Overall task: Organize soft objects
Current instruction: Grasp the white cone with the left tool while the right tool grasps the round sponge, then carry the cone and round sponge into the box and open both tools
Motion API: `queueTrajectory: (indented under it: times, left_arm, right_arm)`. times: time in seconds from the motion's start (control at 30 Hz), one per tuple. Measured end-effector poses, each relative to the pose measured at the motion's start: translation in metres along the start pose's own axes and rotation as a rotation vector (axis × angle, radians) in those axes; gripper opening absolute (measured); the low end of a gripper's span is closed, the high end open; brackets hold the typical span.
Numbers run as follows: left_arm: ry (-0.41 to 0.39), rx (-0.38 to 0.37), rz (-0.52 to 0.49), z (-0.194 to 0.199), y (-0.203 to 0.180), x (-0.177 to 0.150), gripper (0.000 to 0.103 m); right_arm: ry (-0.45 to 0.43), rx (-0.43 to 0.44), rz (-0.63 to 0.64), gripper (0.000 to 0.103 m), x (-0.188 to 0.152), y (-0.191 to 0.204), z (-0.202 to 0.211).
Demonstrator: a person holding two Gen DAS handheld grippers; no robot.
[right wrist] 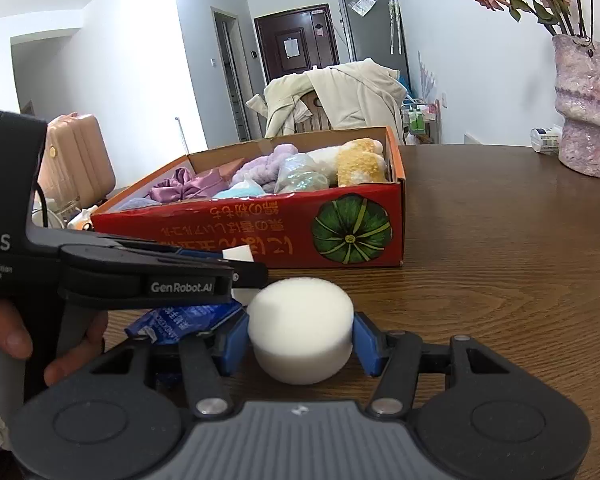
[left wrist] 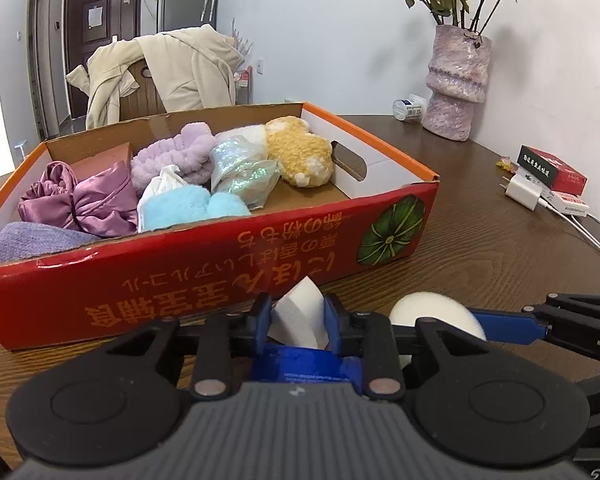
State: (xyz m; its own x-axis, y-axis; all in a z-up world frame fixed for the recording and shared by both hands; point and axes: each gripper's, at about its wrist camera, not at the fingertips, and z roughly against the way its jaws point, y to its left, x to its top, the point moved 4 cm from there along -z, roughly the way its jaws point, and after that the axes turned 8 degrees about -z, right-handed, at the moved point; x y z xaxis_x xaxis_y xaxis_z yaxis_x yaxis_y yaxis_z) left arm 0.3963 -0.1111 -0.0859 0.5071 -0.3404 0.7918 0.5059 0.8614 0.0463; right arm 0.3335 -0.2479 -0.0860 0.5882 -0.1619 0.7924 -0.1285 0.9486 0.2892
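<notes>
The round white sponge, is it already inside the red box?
No, the round white sponge sits between the right tool's fingers, outside the red box.

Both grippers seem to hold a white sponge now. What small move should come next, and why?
Probably lift the left gripper, shut on the wedge sponge, over the red box wall. The box already holds soft items, and the right gripper also clamps the round sponge.

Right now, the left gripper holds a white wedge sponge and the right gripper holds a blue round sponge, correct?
Not quite: the round sponge in the right gripper is white, as the right wrist view shows. The left gripper does hold a white wedge sponge.
</notes>
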Motion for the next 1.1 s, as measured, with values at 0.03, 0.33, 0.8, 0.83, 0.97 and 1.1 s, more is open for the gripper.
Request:
queueTrajectory:
  times: [0.03,0.33,0.8,0.83,0.97,1.1]
  left_arm:
    - [-0.009,-0.002,0.005,0.003,0.0,0.001,0.028]
    - [-0.153,0.059,0.053,0.094,0.004,0.018,0.027]
    - [-0.307,0.075,0.134,0.213,-0.013,-0.009,0.029]
    - [-0.308,0.073,0.134,0.215,-0.014,-0.01,0.029]
    - [-0.304,0.063,0.123,0.214,-0.016,-0.01,0.029]
    - [-0.299,0.039,0.118,0.195,-0.009,0.005,0.029]
  right_arm:
    - [0.0,0.006,-0.003,0.055,0.0,-0.001,0.001]
    - [-0.034,0.008,-0.035,0.055,0.001,-0.005,0.01]
    - [-0.188,0.001,0.088,0.055,-0.004,0.046,0.128]
    - [-0.191,0.0,0.09,0.055,-0.004,0.047,0.132]
    - [-0.198,-0.01,0.087,0.055,-0.007,0.048,0.138]
    - [-0.199,-0.015,0.107,0.055,0.006,0.047,0.131]
